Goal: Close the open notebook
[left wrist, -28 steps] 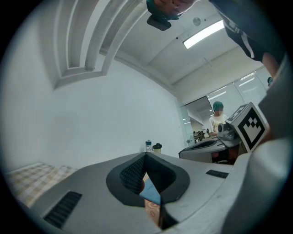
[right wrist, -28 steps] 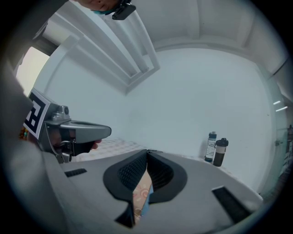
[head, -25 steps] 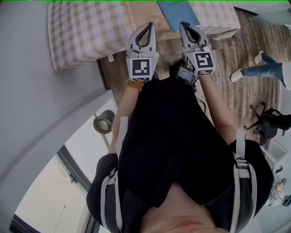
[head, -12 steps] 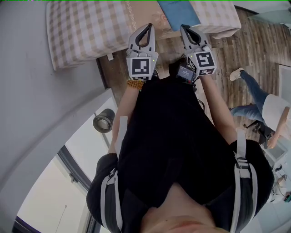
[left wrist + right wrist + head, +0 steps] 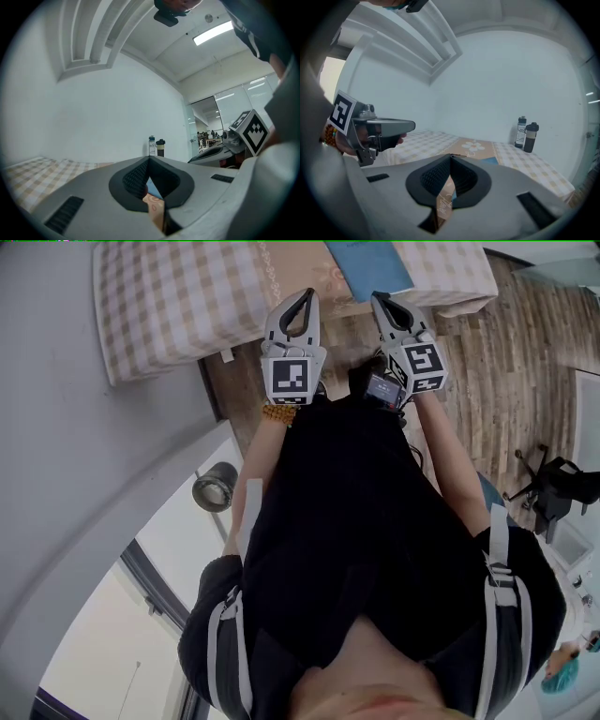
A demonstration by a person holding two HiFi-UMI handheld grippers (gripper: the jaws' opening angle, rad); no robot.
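Observation:
A blue notebook (image 5: 366,263) lies flat on the checkered table (image 5: 169,306), its cover showing, at the top edge of the head view. My left gripper (image 5: 302,296) and right gripper (image 5: 380,298) hover side by side at the table's near edge, both pointing at it. Each has its jaws together with nothing between them. The right gripper's tip is just short of the notebook's near corner. In the left gripper view the jaws (image 5: 150,159) meet over a sliver of blue cover (image 5: 152,189). The right gripper view shows the same, jaws (image 5: 451,159) meeting above the notebook (image 5: 490,161).
Two bottles (image 5: 525,133) stand at the table's far side by the white wall. A brown floral runner (image 5: 281,268) crosses the cloth. Wooden floor, an office chair (image 5: 553,488) and a person's head (image 5: 562,676) are to the right; a round dark lamp-like object (image 5: 214,491) sits lower left.
Both grippers have stayed nearly in place. The person in jeans at the right walked down the picture and out of sight; another head now shows at the bottom right.

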